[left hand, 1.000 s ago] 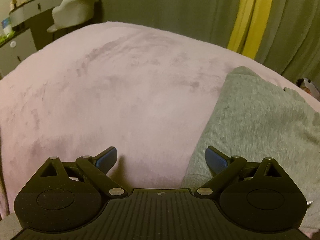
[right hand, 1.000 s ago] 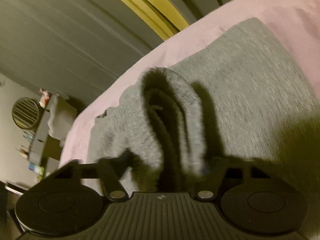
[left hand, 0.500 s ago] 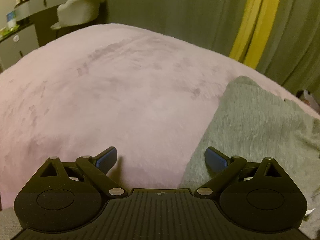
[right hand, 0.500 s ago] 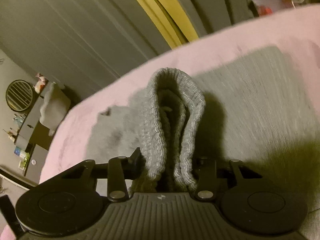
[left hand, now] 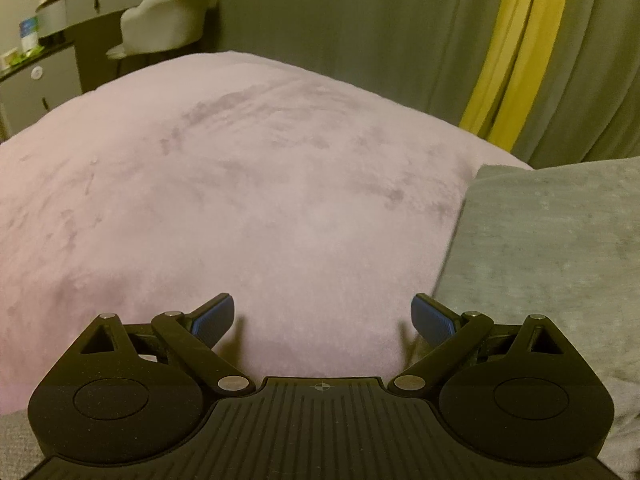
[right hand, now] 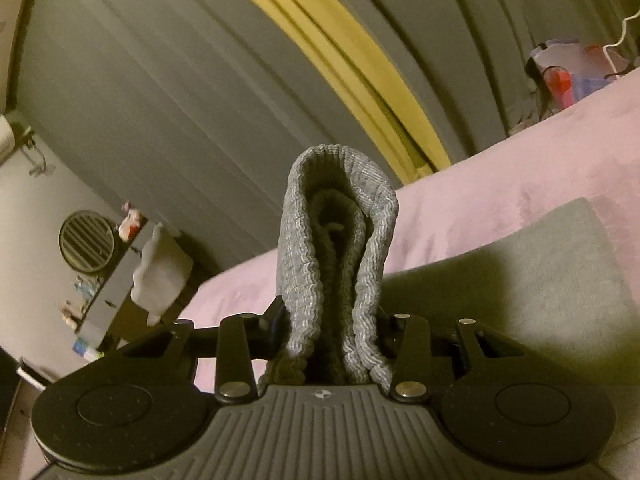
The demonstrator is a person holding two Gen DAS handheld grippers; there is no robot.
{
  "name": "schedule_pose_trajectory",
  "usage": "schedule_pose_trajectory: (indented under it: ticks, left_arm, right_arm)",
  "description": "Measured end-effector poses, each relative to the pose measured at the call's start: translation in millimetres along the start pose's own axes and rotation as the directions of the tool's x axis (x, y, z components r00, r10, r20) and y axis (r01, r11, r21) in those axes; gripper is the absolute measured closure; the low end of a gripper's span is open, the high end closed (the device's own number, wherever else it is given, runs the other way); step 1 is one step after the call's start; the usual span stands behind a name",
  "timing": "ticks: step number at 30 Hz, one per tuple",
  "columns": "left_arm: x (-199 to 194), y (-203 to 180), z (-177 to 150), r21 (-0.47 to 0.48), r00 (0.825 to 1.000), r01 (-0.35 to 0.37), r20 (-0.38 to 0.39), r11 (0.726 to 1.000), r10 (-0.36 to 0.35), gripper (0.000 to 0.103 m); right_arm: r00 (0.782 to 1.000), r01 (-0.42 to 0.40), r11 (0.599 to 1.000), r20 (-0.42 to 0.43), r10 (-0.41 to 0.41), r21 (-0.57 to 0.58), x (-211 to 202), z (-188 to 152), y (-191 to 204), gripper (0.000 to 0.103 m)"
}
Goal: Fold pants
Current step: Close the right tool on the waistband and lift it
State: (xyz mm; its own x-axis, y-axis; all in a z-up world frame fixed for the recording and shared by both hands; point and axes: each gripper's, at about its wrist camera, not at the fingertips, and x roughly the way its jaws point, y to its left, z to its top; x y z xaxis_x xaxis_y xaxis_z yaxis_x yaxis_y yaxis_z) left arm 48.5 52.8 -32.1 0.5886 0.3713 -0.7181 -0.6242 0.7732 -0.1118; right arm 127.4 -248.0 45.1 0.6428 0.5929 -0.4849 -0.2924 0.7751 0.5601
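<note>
The grey knit pants (left hand: 548, 248) lie on the pink bed cover (left hand: 240, 200), at the right of the left wrist view. My left gripper (left hand: 323, 316) is open and empty, low over the cover just left of the pants' edge. My right gripper (right hand: 332, 324) is shut on the ribbed waistband of the pants (right hand: 340, 240), which stands up bunched between its fingers, lifted above the rest of the pants (right hand: 540, 280) lying below on the cover (right hand: 500, 192).
Grey curtains with a yellow stripe (left hand: 516, 52) hang behind the bed. A white chair (left hand: 168, 24) and a dresser with small items (left hand: 48, 40) stand at the far left. Coloured clutter (right hand: 568, 76) sits beyond the bed's far right.
My right gripper has lifted and tilted up with the waistband in it, so more curtain and less of the pants show. My left gripper has shifted a little left, away from the pants' edge.
</note>
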Motion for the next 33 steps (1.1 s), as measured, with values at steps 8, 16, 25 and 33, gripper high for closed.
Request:
schedule_pose_trajectory:
  ticks: [8, 16, 25, 33]
  left_arm:
    - [0.5, 0.8, -0.5, 0.006, 1.000, 0.000, -0.001, 1.000, 0.000, 0.004]
    - [1.9, -5.0, -1.2, 0.037, 1.000, -0.003, -0.005, 0.999, 0.003, 0.004]
    - [6.4, -9.3, -1.1, 0.055, 1.000, -0.001, -0.018, 0.998, 0.002, 0.004]
    - [9.3, -10.5, -1.7, 0.057, 1.000, -0.001, -0.026, 0.998, 0.003, 0.004]
  right_arm:
    - [0.997, 0.008, 0.998, 0.076, -0.013, 0.067, -33.2, 10.3, -23.7, 0.064]
    - [0.996, 0.058, 0.990, 0.066, -0.066, 0.126, -36.7, 0.7, -54.7, 0.064]
    - [0.994, 0.099, 0.984, 0.030, -0.105, 0.150, -32.6, -11.3, -80.5, 0.064]
    - [0.989, 0.144, 0.972, -0.004, -0.145, 0.184, -26.4, -24.8, -105.5, 0.063]
